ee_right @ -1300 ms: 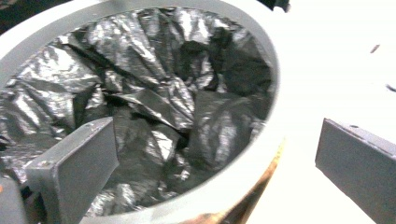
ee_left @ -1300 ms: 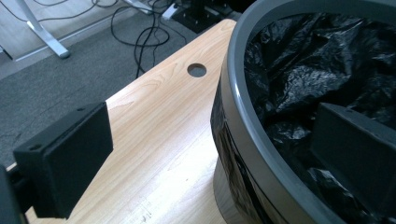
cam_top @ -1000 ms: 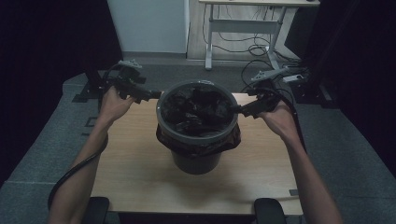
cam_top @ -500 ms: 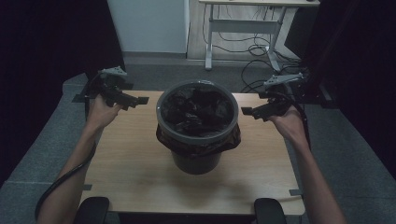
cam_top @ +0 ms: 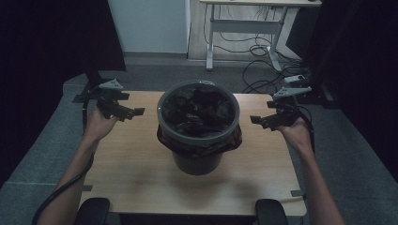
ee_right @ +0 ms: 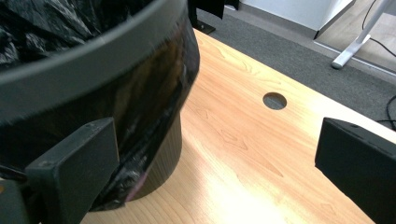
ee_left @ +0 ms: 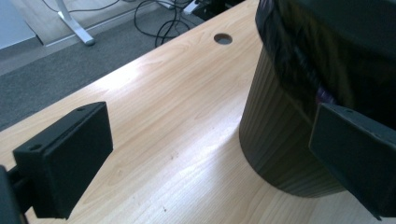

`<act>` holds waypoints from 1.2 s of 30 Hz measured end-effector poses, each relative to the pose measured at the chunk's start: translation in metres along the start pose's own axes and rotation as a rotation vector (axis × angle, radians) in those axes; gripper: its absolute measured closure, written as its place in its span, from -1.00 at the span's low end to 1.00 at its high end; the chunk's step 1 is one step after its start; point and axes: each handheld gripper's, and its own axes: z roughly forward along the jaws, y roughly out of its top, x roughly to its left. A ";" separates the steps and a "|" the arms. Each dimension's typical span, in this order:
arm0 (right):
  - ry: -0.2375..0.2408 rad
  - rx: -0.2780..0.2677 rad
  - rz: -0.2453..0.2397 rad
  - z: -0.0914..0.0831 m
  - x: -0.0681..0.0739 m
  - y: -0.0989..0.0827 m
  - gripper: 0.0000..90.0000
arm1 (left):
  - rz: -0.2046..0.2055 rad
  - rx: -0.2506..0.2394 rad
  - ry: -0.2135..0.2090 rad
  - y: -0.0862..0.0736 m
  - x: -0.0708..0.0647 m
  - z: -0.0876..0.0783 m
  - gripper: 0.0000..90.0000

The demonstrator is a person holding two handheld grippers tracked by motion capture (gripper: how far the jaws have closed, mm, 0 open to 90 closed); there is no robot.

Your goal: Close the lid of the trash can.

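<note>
Grey plastic forms the bin [cam_top: 198, 129] that stands at the middle of the wooden table [cam_top: 136, 168] in the high view, lined with a black bag [cam_top: 199, 108] whose crumpled folds fill the inside and whose edge is turned down over the rim. The left gripper [cam_top: 133, 112] is held off the bin's left side and the right gripper [cam_top: 258, 120] off its right side, each apart from it and holding nothing.

From the left gripper view, the jaws stand wide apart and empty, with bare tabletop between them; the bin's ribbed wall [ee_left: 280, 140] rises just beside the right-hand jaw.

From the right gripper view, the jaws are likewise spread wide with nothing in them; the bag's glossy overhang [ee_right: 154, 84] hangs behind the left-hand jaw, and a round hole [ee_right: 274, 101] shows in the table.
</note>
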 end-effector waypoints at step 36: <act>-0.035 0.074 0.038 0.041 -0.007 -0.102 -1.00 | -0.028 0.029 0.024 -0.096 -0.011 0.036 -1.00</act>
